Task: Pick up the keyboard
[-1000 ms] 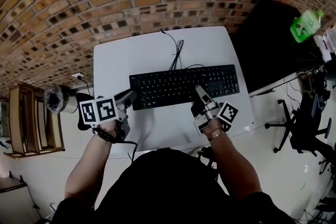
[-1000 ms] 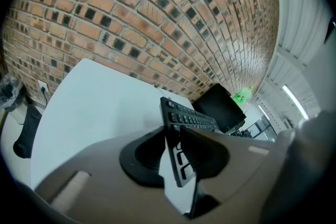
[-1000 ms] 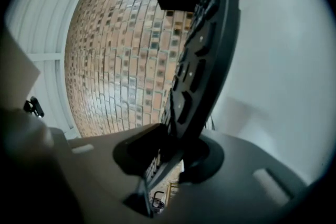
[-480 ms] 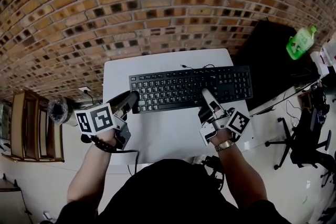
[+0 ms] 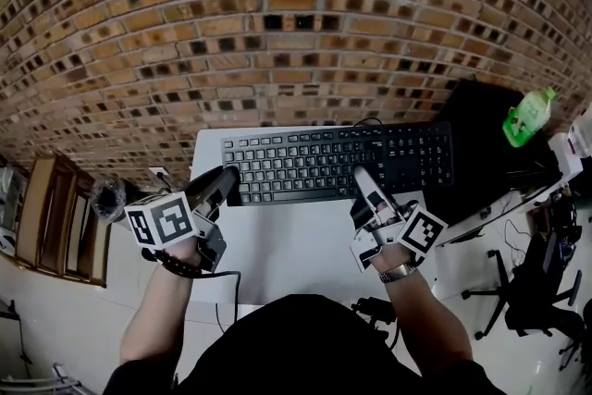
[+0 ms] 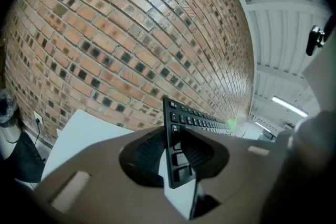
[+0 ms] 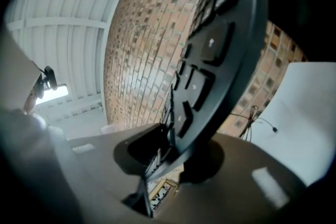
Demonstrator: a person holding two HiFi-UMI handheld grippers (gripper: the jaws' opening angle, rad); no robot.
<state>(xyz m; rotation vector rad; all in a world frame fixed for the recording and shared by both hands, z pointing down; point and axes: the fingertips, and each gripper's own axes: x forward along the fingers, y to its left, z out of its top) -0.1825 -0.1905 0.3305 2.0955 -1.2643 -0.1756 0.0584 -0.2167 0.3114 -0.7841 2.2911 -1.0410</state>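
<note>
A black keyboard [image 5: 338,162] hangs in the air above the white table [image 5: 296,245], held at both ends of its near edge. My left gripper [image 5: 229,180] is shut on the keyboard's left corner, and the keyboard [image 6: 178,144] stands edge-on between its jaws in the left gripper view. My right gripper [image 5: 363,182] is shut on the near edge toward the right. In the right gripper view the keyboard's [image 7: 215,55] underside rises out of the jaws. The cable behind the keyboard is mostly hidden.
A brick wall [image 5: 277,23] stands right behind the table. A black surface [image 5: 481,125] with a green bottle [image 5: 527,116] lies to the right. A wooden shelf unit [image 5: 46,217] is on the floor at the left, an office chair [image 5: 527,291] at the lower right.
Both grippers have risen with the keyboard, lifting it off the table and toward the wall. The view has tilted up, so more brick wall shows.
</note>
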